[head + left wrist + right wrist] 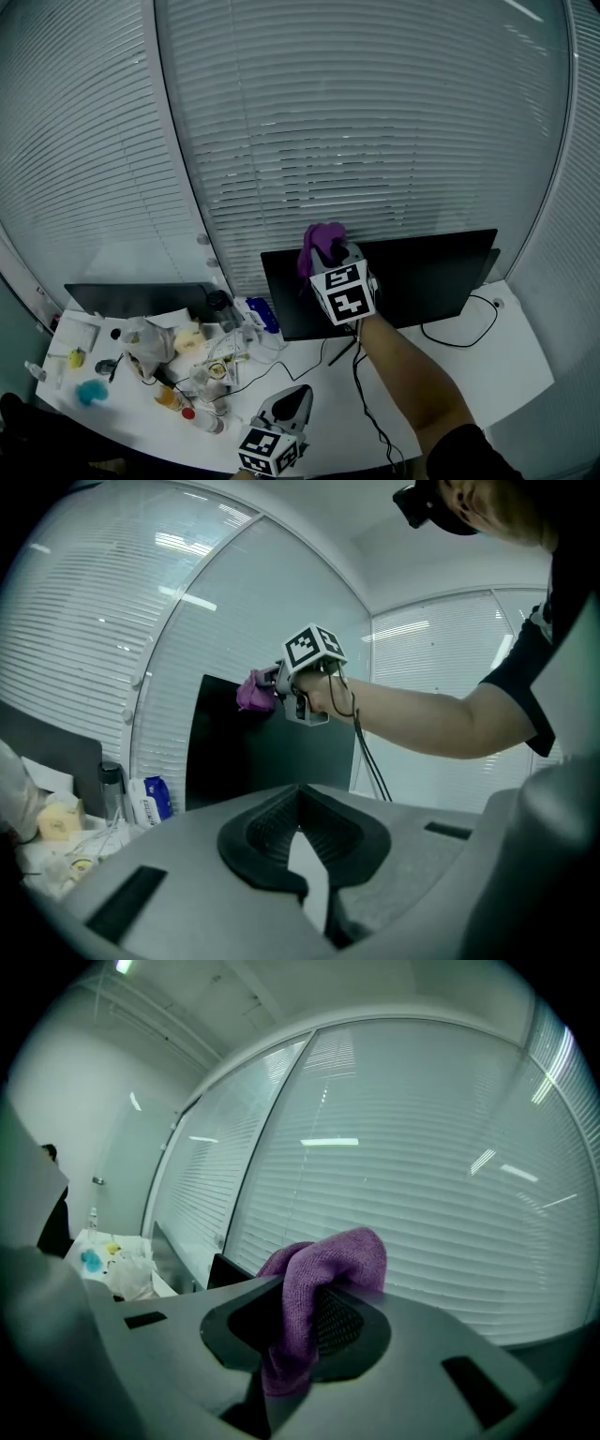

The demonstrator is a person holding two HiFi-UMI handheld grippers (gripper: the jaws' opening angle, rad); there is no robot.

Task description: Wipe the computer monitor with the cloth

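The black computer monitor (422, 277) stands on the white desk (487, 361) in front of the blinds. My right gripper (328, 255) is raised at the monitor's upper left part, shut on a purple cloth (319, 242) that bunches out over its jaws. In the right gripper view the cloth (314, 1279) hangs between the jaws, with the monitor's corner (228, 1269) just beyond. The left gripper view shows the cloth (253, 692) pressed at the monitor's (253, 761) top edge. My left gripper (296, 396) hovers low over the desk's front, shut with nothing in it (300, 803).
A second dark monitor (141, 298) stands at the left. Between the monitors lie bags, bottles and small items (202, 361), with a blue fluffy thing (92, 391) further left. Cables (366, 394) run across the desk from the monitor. Window blinds (375, 122) close off the back.
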